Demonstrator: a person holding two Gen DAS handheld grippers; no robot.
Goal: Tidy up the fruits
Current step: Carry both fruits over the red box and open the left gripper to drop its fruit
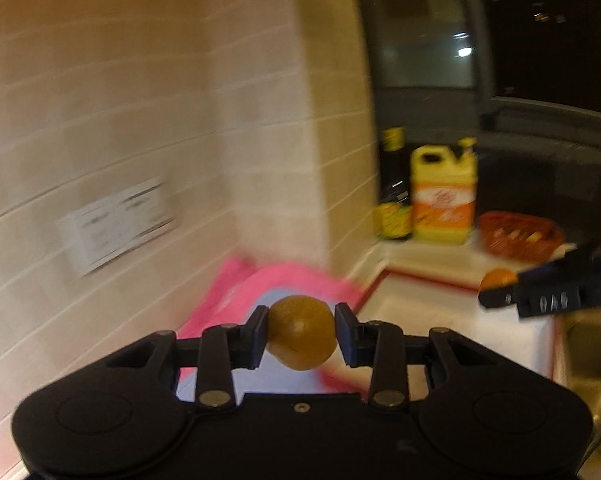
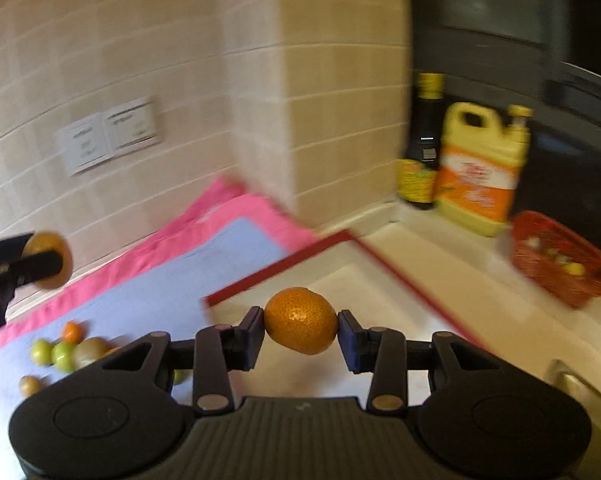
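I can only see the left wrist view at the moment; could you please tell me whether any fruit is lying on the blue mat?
Observer: Yes, a cluster of loose fruit, green, orange and brown, lies on the blue mat.
Operator: Thank you. Is the right gripper's fruit held squarely?
Observer: The right gripper is shut on a mandarin, with one pad pressing on each side of it.
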